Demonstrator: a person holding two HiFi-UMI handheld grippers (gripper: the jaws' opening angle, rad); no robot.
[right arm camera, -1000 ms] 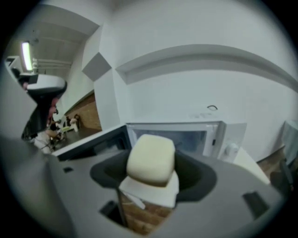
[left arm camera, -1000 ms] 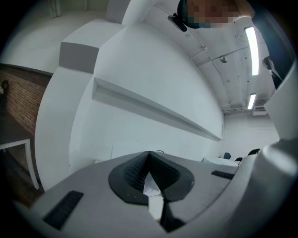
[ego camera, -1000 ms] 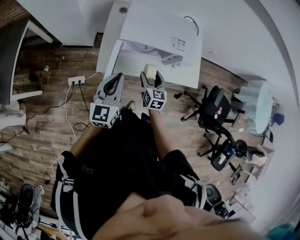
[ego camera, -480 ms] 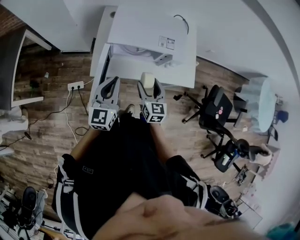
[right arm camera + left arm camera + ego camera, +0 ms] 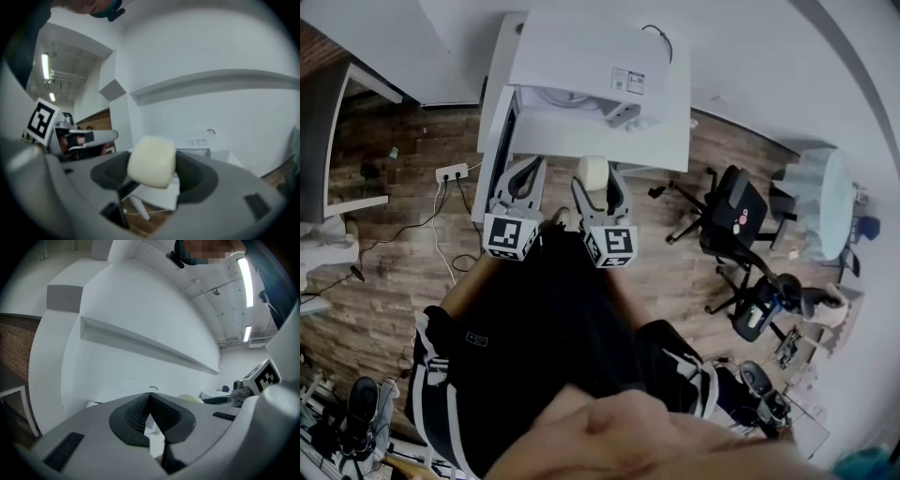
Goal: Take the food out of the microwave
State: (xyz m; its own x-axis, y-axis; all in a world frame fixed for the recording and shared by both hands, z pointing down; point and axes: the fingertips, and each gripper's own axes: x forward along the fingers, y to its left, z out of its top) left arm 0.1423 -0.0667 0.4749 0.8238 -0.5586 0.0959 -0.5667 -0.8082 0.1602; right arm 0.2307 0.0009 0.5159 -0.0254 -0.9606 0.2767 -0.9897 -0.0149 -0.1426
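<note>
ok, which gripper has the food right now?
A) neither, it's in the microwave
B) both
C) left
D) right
D: the right gripper has its jaws shut on the cream food, while the left gripper has its jaws together with nothing between them.

We've got a white table [image 5: 661, 150] carrying only the microwave [image 5: 581, 52], door swung open. Under it is wood-plank floor [image 5: 394, 272]. On the floor: power strip [image 5: 450, 172] by the table's left side with cables [image 5: 439, 246] trailing off, black office chair [image 5: 729, 214] to the right, a second wheeled chair [image 5: 764, 305] just beside it, and a shoe [image 5: 358, 398] lower left.
</note>
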